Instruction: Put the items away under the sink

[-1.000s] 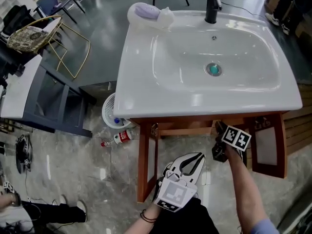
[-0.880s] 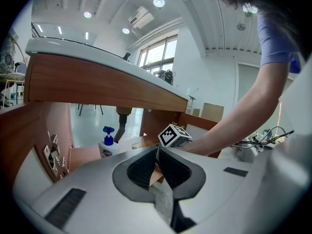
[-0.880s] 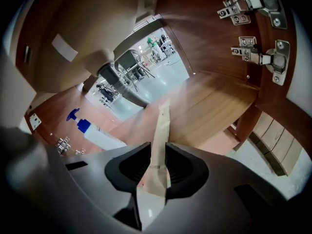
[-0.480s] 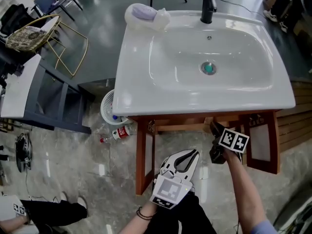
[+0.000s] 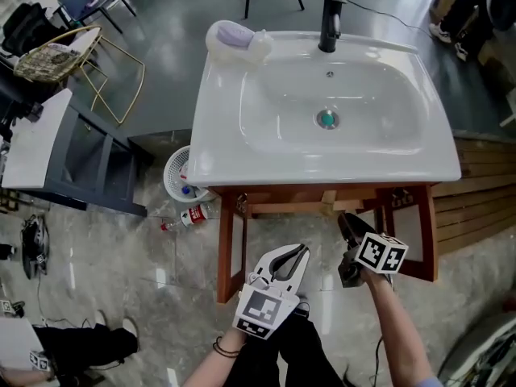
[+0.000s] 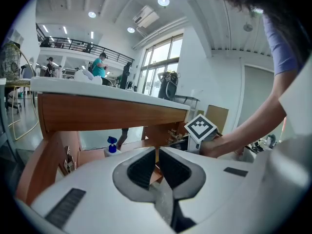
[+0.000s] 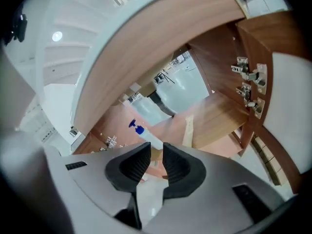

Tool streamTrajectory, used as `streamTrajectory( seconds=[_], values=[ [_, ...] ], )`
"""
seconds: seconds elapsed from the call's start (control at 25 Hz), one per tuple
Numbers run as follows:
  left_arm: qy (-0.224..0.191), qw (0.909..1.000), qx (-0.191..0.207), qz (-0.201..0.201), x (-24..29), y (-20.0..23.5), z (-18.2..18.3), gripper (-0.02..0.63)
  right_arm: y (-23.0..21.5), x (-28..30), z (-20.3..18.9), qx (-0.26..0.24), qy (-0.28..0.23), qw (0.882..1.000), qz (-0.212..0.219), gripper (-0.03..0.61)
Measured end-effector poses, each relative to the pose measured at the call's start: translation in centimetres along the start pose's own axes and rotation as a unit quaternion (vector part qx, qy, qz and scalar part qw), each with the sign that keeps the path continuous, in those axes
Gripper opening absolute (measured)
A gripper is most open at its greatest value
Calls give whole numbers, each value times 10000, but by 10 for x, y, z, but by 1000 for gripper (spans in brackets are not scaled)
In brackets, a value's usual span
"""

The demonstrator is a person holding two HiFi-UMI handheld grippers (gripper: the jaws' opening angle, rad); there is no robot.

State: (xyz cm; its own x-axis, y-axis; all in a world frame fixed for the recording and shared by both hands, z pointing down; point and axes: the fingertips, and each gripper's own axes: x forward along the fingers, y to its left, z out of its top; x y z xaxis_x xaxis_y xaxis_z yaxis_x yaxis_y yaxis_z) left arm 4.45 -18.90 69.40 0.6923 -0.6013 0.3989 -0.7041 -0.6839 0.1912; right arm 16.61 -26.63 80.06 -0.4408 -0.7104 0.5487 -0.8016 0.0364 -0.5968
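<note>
The white sink (image 5: 242, 156) rests on a wooden stand (image 5: 225, 256). On the shelf under it stands a white bottle with a blue cap (image 6: 111, 146), also in the right gripper view (image 7: 142, 133). My left gripper (image 5: 297, 253) is low in front of the stand, shut and empty, its jaws (image 6: 157, 153) aimed under the basin. To its right, at the stand's front rail, my right gripper (image 5: 345, 221) is also shut on nothing (image 7: 157, 148). In the left gripper view its marker cube (image 6: 201, 127) shows. A purple item in a clear bag (image 5: 235, 34) lies on the sink's back left corner.
A black faucet (image 5: 330, 10) stands at the back of the sink. On the floor left of the stand are a white basket (image 5: 172, 176) and a red-labelled bottle (image 5: 189, 214). A dark cabinet (image 5: 72, 164) and wire chair (image 5: 76, 55) stand further left, wooden slats (image 5: 480, 192) at right.
Both grippers have drawn back from the stand and sit lower and further left in the head view. The sink has slid up and left in the picture.
</note>
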Motion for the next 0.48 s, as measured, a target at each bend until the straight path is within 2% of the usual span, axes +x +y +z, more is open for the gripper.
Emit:
streamTrajectory(
  seconds=[0.24,0.48],
  values=[
    [-45,9993,-282,230,-27,-10,19,20,32,-65,11,-237,-117,9993,248,86],
    [-109,9987,-366,333,-52,-29,43,20,77,-129,28,-624,-152,9960,617,86]
  ],
)
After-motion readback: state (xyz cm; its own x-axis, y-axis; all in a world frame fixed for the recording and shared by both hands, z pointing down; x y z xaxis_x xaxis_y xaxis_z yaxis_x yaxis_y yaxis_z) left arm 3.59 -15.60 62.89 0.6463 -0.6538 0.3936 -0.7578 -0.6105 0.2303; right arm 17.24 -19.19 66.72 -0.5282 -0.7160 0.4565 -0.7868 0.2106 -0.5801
